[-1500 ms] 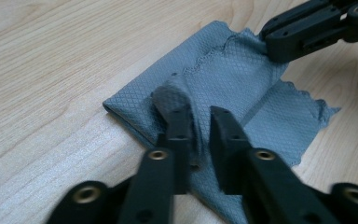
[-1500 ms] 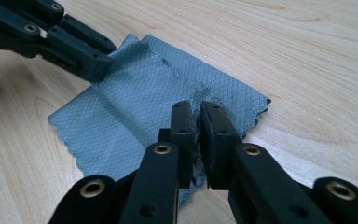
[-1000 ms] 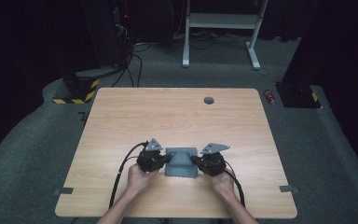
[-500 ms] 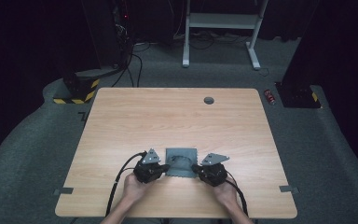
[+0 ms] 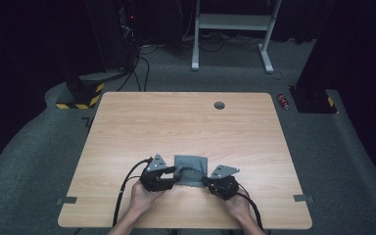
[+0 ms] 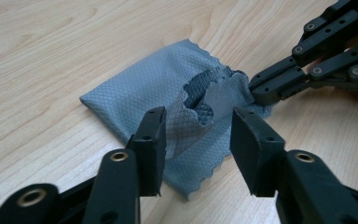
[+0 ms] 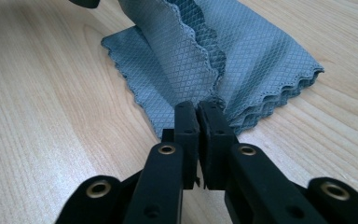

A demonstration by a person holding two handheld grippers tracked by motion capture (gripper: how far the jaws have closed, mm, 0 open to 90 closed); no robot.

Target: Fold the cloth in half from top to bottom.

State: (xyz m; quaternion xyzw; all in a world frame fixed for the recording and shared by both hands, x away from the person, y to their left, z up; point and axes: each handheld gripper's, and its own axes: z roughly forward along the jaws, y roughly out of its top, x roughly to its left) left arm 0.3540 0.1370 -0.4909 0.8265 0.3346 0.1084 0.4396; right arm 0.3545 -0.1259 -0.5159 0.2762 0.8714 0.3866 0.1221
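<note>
- Left gripper (image 6: 198,140): jaws have just been opening, now apart around the grey cloth (image 6: 144,93) (not pressing it).
- Right gripper (image 7: 198,116): jaws pinched tight on a cloth corner, lifting it off the table (image 5: 186,122).

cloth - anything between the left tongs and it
Nothing visible. The left tongs have just been opening; their jaws stand apart around a raised fold of the grey cloth, pads not pressing it. The right tongs are shut on the cloth's edge, off to the side.
</note>
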